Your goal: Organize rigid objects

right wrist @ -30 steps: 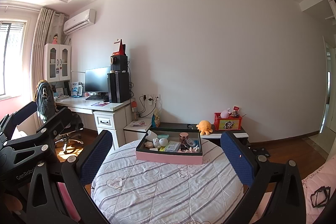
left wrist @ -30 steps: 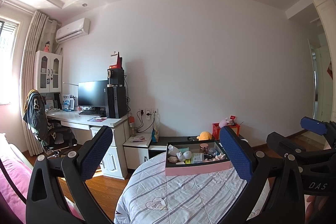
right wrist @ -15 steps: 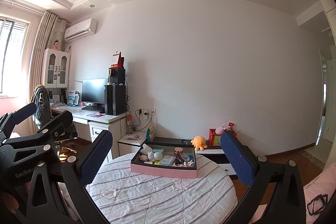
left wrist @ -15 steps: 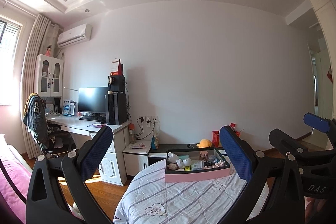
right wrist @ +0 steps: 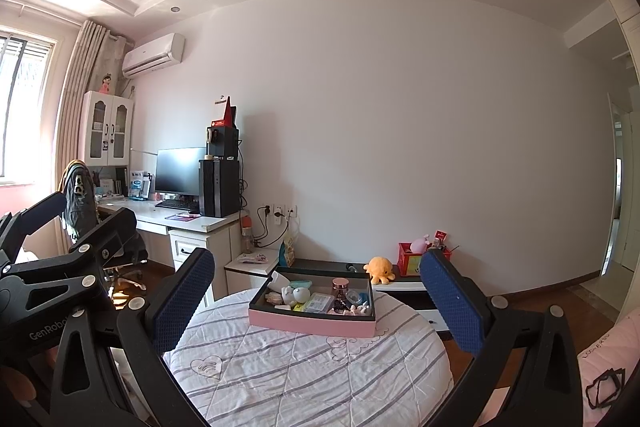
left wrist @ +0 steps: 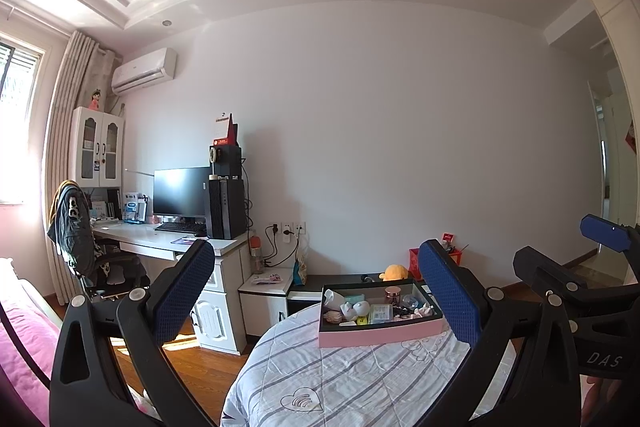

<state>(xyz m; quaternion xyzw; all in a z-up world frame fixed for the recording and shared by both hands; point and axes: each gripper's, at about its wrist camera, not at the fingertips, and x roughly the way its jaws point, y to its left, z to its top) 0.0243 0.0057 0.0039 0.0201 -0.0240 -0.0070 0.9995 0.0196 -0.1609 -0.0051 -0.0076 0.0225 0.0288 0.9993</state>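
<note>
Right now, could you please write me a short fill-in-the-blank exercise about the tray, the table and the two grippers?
1. The pink tray of small items rests on a round table covered with a ____ cloth.
2. Both the left hand-held gripper and the right hand-held gripper are ____, holding nothing.
3. The yellow plush toy sits on the low cabinet ____ the tray.
4. The rose-gold lid belongs to a small ____ inside the tray.

Missing words: striped; open; behind; jar
</note>
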